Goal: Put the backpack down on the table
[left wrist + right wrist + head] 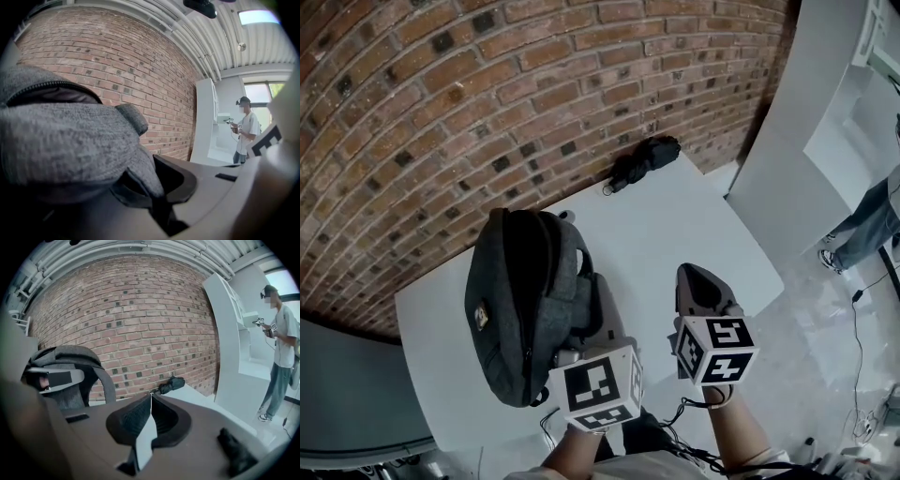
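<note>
A dark grey backpack point(523, 309) stands upright over the left part of the white table point(675, 225); whether its bottom touches the top I cannot tell. My left gripper point(586, 328) is at its right side, shut on a grey fabric strap of the backpack point(140, 168), whose body point(61, 140) fills the left of the left gripper view. My right gripper point(694, 277) hovers to the right of the bag, shut and empty, with its tips point(151, 397) touching. The right gripper view shows the backpack point(70, 371) at the left.
A black folded umbrella point(642, 159) lies at the table's far edge by the brick wall point(487, 94); it also shows as the umbrella point(171, 384) beyond the right jaws. A white partition point(806, 141) stands at the right, and a person point(280, 343) stands beyond it.
</note>
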